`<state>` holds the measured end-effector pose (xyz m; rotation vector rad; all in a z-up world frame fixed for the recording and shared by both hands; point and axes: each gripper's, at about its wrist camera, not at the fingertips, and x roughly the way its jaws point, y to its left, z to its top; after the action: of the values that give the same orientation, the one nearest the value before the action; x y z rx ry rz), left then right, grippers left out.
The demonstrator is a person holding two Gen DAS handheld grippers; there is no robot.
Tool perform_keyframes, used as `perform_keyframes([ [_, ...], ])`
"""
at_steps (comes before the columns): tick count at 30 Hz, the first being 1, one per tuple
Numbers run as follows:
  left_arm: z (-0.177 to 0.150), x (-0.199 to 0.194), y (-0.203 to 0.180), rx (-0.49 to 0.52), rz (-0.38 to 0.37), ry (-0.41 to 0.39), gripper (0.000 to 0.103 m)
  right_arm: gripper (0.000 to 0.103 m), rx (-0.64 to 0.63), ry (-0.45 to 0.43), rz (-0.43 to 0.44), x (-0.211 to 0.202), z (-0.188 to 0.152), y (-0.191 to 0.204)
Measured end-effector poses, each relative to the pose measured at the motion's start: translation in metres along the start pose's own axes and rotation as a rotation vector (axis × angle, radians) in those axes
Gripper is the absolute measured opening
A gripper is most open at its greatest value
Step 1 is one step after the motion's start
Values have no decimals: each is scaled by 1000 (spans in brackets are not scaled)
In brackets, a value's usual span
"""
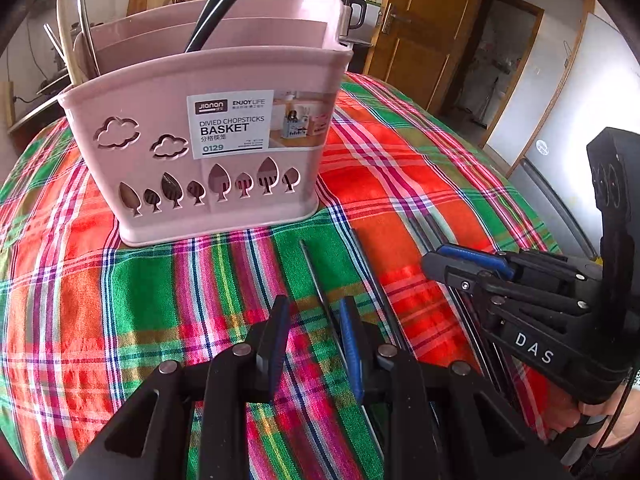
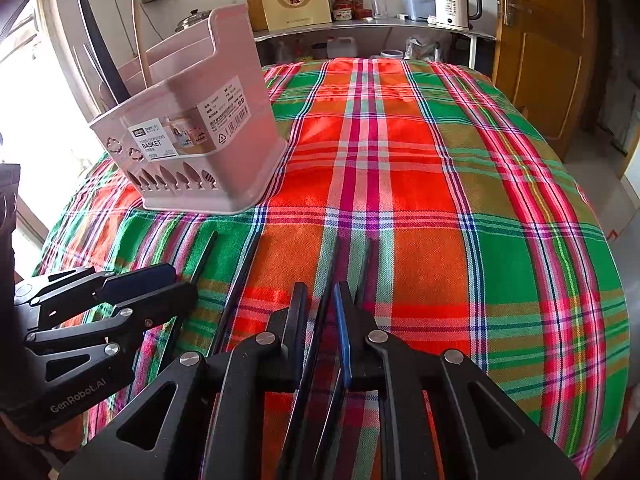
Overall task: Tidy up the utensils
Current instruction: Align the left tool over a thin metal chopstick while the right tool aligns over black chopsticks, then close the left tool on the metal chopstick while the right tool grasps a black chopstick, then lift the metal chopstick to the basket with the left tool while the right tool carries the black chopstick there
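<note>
A few utensils stand in our basket; 4 chopsticks remain on the table. Our left claw and right claw each straddle 1 chopstick; whether they grip, we cannot tell.

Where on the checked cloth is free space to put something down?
Free: the wide stretch of checked tablecloth right of the pink plastic chopstick basket, up to the far edge. Crowded: the near strip, where dark chopsticks lie between both grippers.
</note>
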<state>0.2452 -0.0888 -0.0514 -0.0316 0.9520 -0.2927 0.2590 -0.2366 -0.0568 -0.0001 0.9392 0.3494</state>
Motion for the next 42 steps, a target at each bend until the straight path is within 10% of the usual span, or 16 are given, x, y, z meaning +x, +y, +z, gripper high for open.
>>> perform_keyframes([
  [13, -3, 1, -12, 32, 33, 7, 25, 9, -30, 27, -40, -4, -6, 6],
  [23, -1, -4, 3, -31, -35, 29, 5, 6, 7, 7, 25, -11, -5, 2],
  [42, 25, -138, 36, -14, -112, -221, 5, 5, -24, -262, 80, -119, 30, 29],
])
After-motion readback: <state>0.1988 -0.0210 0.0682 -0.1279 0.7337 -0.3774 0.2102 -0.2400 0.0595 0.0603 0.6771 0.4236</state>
